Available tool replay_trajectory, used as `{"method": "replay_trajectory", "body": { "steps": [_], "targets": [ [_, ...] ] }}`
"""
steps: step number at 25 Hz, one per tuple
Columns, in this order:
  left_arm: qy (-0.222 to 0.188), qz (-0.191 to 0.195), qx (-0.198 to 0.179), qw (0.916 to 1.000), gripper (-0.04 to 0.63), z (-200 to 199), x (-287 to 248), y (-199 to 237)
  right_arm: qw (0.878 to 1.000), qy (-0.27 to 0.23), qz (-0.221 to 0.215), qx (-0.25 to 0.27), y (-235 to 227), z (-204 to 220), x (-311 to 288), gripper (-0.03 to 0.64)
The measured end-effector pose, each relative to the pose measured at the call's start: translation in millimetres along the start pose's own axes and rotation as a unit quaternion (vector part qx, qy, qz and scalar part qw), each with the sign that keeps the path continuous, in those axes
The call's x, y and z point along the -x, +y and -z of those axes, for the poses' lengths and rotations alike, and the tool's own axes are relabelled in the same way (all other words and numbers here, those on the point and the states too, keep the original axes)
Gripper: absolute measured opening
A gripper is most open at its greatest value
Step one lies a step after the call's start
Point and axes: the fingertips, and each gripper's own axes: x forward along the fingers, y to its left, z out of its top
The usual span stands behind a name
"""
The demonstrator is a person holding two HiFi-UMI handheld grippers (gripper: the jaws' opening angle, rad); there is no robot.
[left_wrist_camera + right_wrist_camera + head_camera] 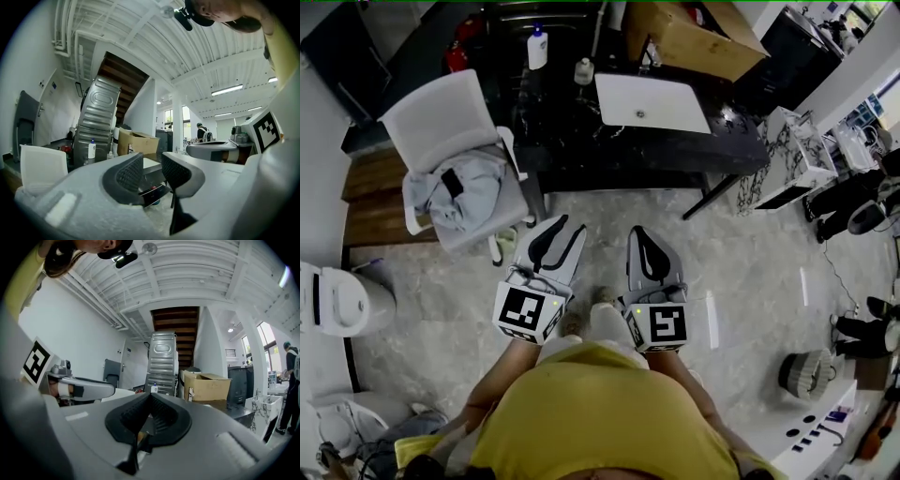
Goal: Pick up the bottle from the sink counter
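A white bottle with a blue cap (537,47) stands at the back left of the black sink counter (572,141); it also shows far off as the bottle (92,150) and the bottle (153,389). A smaller pale bottle (583,70) stands beside the white basin (652,103). Both grippers hang low over the floor, well short of the counter. My left gripper (568,228) (151,160) is open, with a gap and nothing between its pads. My right gripper (640,234) (150,398) is shut and empty.
A white chair (441,117) draped with grey clothing stands left of the counter. A cardboard box (694,37) sits behind the basin. White fixtures (333,300) line the left wall, and a marbled stand (797,159) is at the right. Marble floor lies between me and the counter.
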Motion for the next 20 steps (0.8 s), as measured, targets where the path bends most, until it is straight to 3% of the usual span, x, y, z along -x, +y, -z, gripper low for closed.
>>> {"method": "replay_trajectory", "body": {
  "steps": [11, 20],
  "targets": [
    [-0.014, -0.017, -0.007, 0.9997, 0.144, 1, -46, 42, 1.000, -0.028, -0.011, 0.001, -19, -2, -64, 0.002],
    [-0.012, -0.043, -0.009, 0.9989, 0.169, 9, -135, 101, 0.999, -0.029, -0.041, 0.016, -69, 24, -168, 0.002]
  ]
}}
